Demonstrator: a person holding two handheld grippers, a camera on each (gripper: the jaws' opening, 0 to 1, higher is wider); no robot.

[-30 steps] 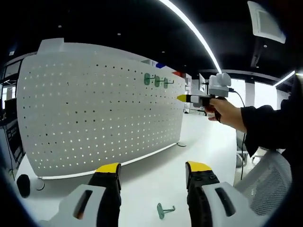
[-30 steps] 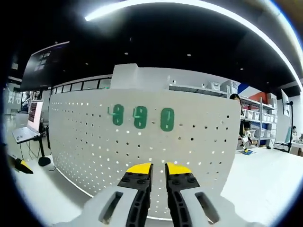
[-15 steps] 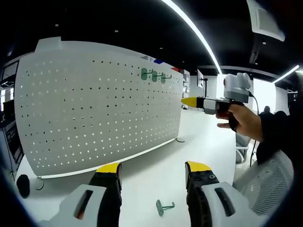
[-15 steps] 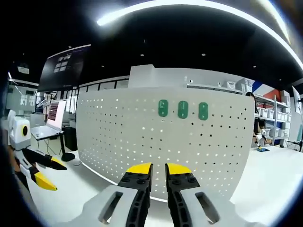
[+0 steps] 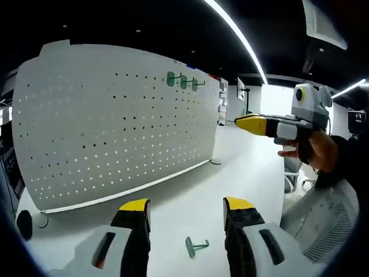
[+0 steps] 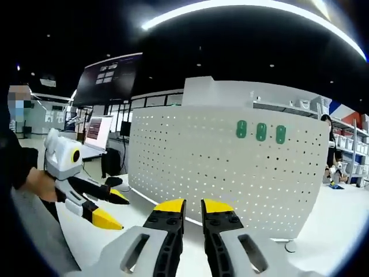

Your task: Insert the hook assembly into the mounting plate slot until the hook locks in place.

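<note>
Green hook (image 5: 195, 247) on white table (image 5: 242, 173) between spread left tongs (image 5: 186, 206); right tongs (image 6: 192, 206) clenched, empty.

A big open-plan office or lab hall here: black ceiling (image 6: 230, 52) across the top of the right gripper view, a long curved light strip (image 6: 242, 7) sweeping over it. Left of centre, a dark wall screen (image 6: 109, 78) and an open laptop (image 6: 98, 131) on a desk. Far right edge, storage shelves (image 6: 349, 156) with boxes. White worktop (image 5: 242, 173) in the left gripper view's middle, carrying a white perforated board (image 5: 109, 121).
</note>
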